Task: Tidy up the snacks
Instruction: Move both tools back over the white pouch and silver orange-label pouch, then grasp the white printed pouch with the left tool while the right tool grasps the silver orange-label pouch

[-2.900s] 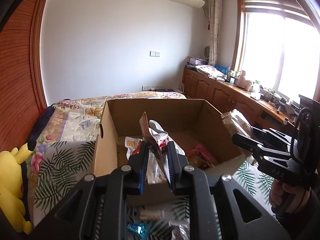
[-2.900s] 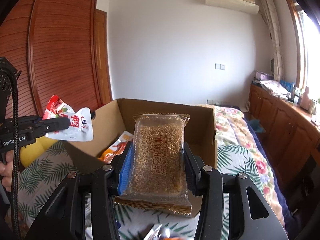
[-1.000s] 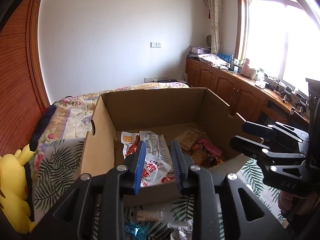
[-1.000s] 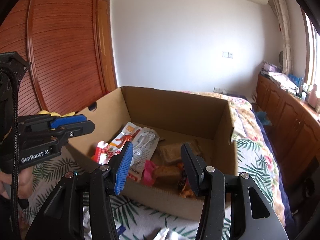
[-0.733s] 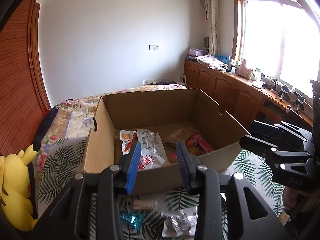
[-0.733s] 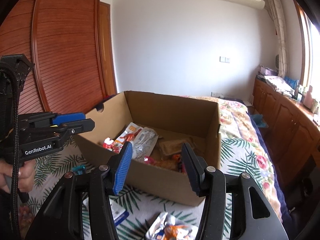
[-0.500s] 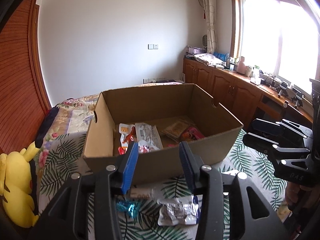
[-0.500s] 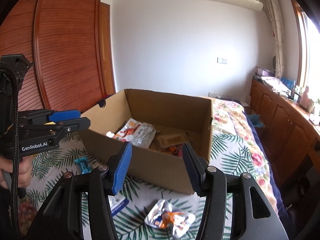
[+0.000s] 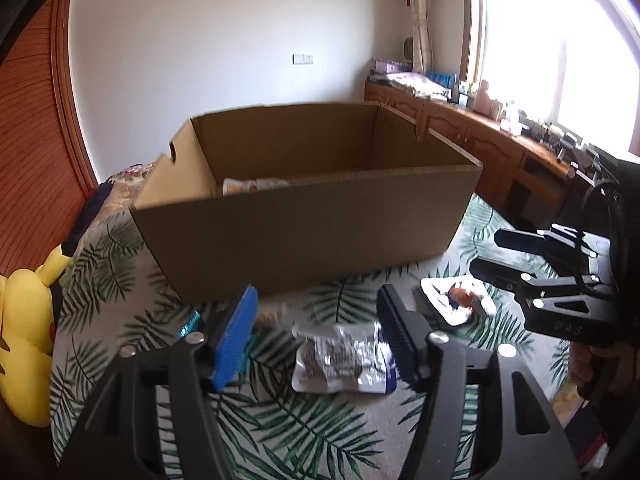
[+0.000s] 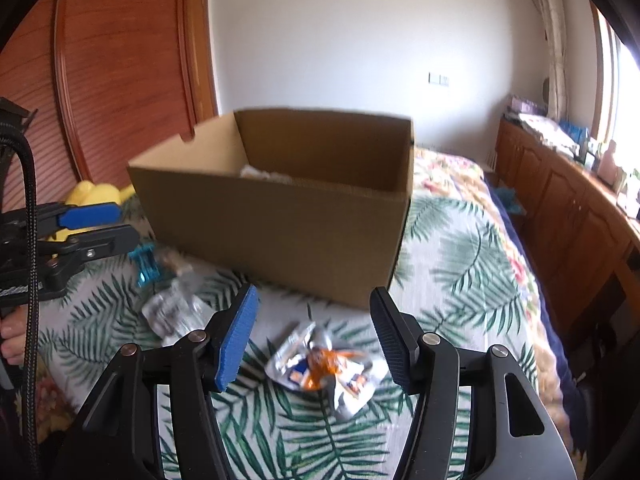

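Note:
An open cardboard box (image 9: pixel 304 224) stands on the leaf-print bed cover; it also shows in the right wrist view (image 10: pixel 280 216), with snack packs just visible inside. My left gripper (image 9: pixel 316 320) is open and empty, low over a silver crinkled snack pack (image 9: pixel 340 360). My right gripper (image 10: pixel 314 316) is open and empty above a silver and orange snack pack (image 10: pixel 324 364), which also shows in the left wrist view (image 9: pixel 460 300). A blue wrapped snack (image 10: pixel 146 264) and a clear pack (image 10: pixel 172 312) lie to the left.
A yellow plush toy (image 9: pixel 24 344) lies at the bed's left edge. A wooden wardrobe (image 10: pixel 120 60) stands on the left and a wooden counter (image 9: pixel 500 140) with small items runs under the window on the right.
Both grippers let go of their snacks into the box, then pulled back and dropped low in front of it. The loose packs on the bed now lie between the open fingers.

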